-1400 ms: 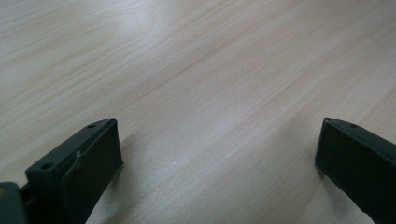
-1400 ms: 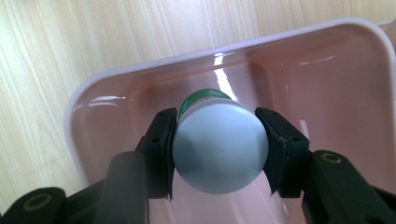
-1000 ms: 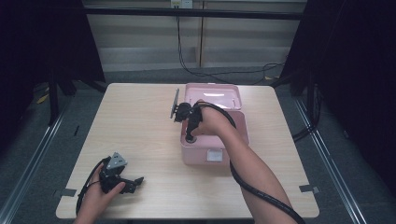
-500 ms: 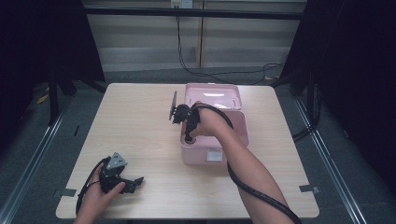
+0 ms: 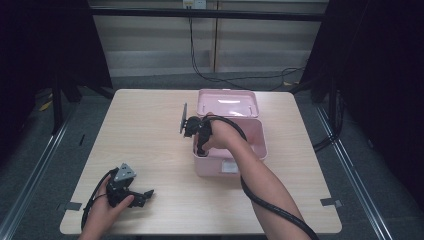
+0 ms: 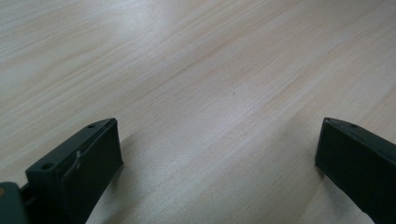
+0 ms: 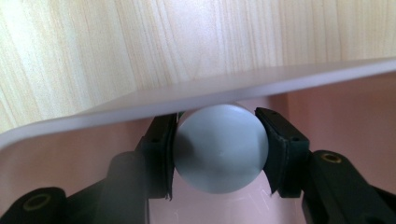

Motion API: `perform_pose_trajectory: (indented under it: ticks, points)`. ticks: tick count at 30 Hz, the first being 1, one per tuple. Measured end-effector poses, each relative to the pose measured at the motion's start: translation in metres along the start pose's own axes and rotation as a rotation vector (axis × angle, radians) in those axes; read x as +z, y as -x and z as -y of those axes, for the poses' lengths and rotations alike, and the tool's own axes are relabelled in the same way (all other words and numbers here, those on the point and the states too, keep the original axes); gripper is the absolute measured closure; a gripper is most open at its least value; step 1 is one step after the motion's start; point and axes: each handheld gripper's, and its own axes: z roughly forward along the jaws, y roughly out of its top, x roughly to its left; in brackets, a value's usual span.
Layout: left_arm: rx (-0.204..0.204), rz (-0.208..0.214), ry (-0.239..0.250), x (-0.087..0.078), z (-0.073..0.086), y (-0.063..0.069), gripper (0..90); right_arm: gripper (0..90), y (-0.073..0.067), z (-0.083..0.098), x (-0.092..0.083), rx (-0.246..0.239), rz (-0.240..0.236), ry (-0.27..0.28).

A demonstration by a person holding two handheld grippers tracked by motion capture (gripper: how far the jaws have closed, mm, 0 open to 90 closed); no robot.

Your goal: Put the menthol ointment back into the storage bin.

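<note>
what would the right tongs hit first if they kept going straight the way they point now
Probably the pink box's near wall: the right tongs, shut on a grey ball, point at that wall just under its rim. Depth is unclear, so the ball may touch first.

My right gripper sits in the box at its left wall, ball between its jaws. My left gripper rests on the table, near-left corner.

Grey ball top hidden behind box rim
</note>
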Motion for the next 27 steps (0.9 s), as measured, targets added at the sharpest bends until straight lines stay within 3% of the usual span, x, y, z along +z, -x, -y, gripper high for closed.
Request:
perform_pose_trajectory:
  ticks: [27]
  points:
    - [-0.002,-0.002,0.005,0.000,0.000,0.000,0.0,51.0,0.001,0.002,0.024,-0.036,-0.008,0.006]
